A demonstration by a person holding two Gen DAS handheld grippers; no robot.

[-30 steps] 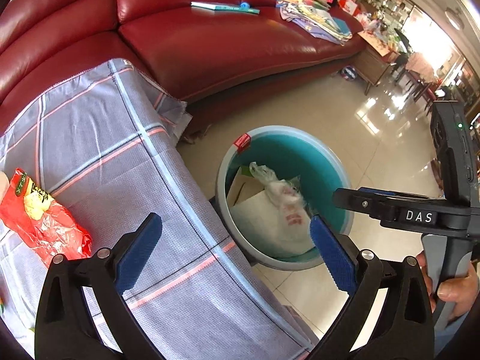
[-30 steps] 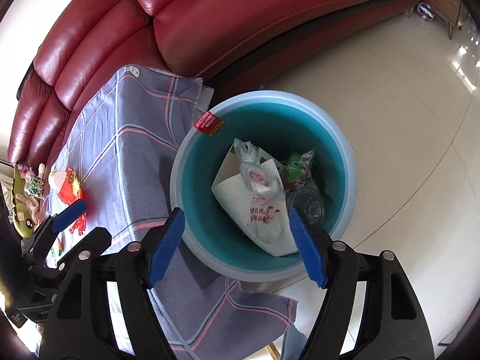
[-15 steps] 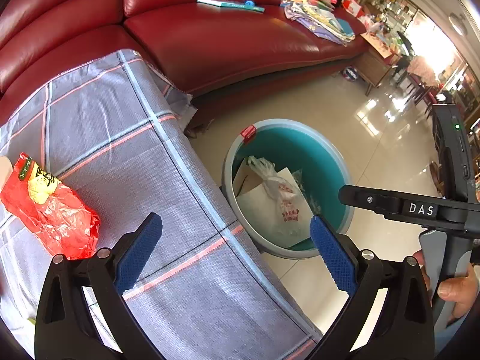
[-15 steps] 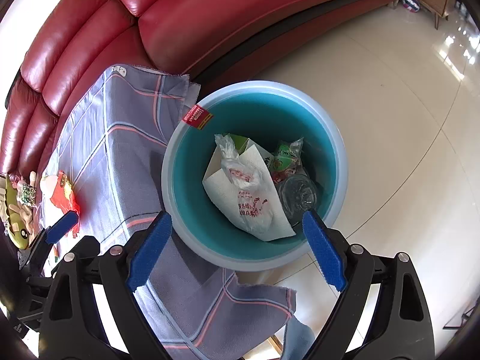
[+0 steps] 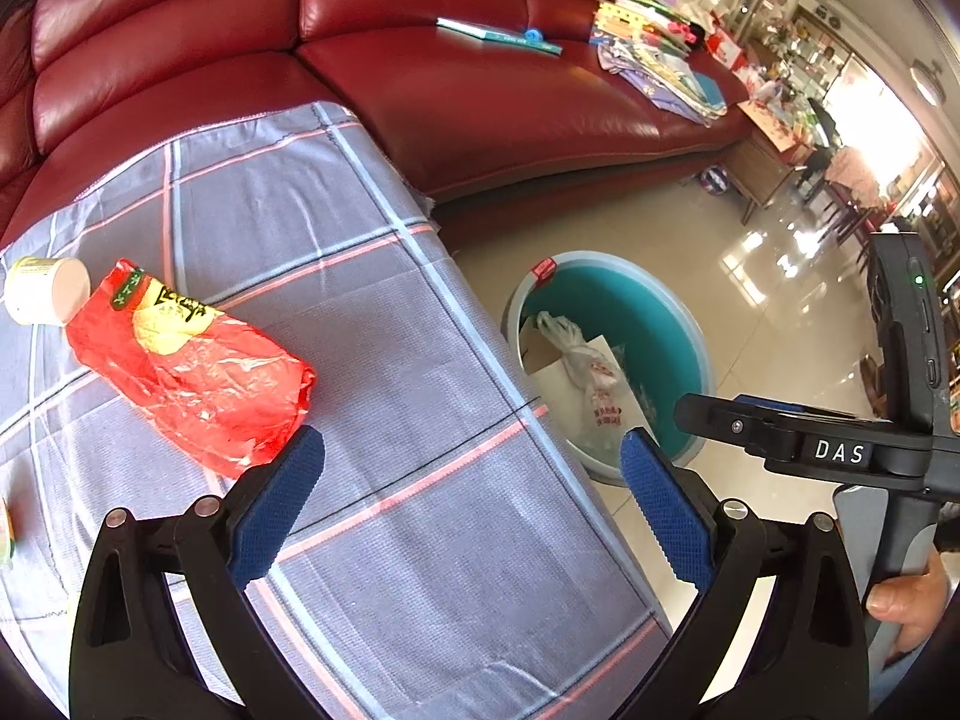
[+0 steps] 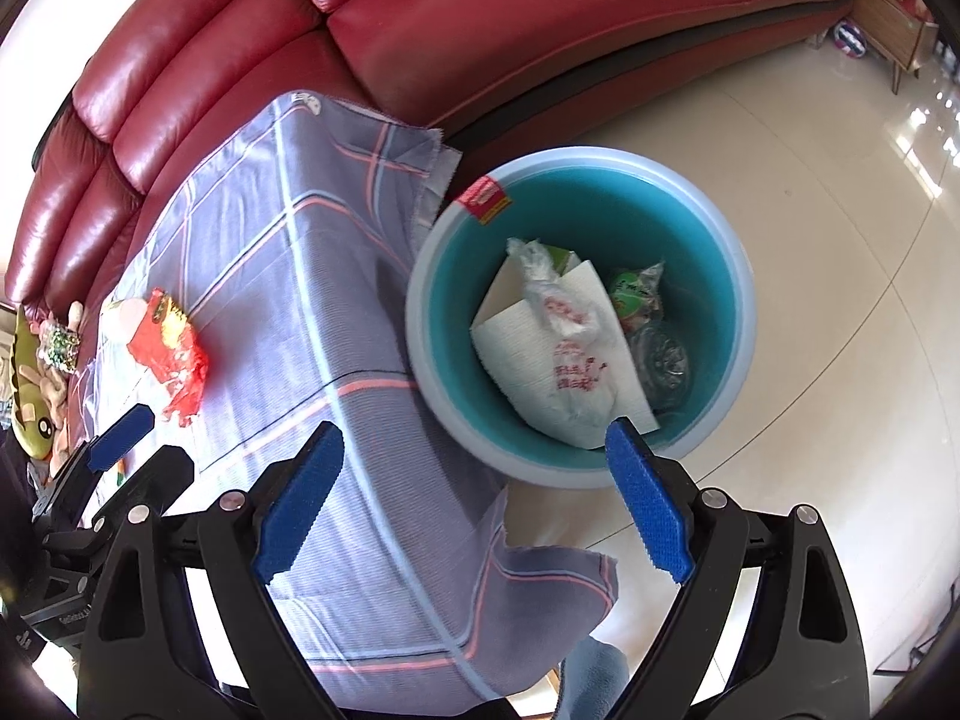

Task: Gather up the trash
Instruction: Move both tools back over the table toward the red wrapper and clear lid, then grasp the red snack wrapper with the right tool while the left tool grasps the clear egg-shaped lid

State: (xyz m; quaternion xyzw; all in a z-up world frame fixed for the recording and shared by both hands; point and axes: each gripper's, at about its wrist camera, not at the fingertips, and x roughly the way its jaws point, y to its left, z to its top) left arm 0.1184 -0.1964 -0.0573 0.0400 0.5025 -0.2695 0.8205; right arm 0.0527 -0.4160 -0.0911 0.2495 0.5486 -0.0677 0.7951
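A crumpled red snack bag [image 5: 192,372] [image 6: 171,348] lies on the plaid-clothed table [image 5: 360,300], with a white cup [image 5: 45,297] on its side just behind it. My left gripper [image 5: 468,456] hovers open and empty over the cloth, its left pad close to the bag's near end. A teal bin [image 5: 660,324] [image 6: 600,216] stands on the floor by the table's end. It holds a white plastic bag [image 6: 564,348], paper, a green wrapper [image 6: 636,294] and a clear container [image 6: 660,354]. My right gripper [image 6: 474,438] is open and empty above the table edge and the bin's near rim.
A red leather sofa [image 5: 480,96] runs behind the table and bin, with a book and a stack of papers [image 5: 654,54] on it. Glossy tile floor [image 6: 810,240] spreads right of the bin. A soft toy [image 6: 30,396] lies at the far left. A hand [image 5: 906,606] holds the right tool.
The left gripper has moved over the table towards the red bag, which now looks larger and nearer. The right gripper's jaws have widened and it has drawn back from over the bin towards the table edge.
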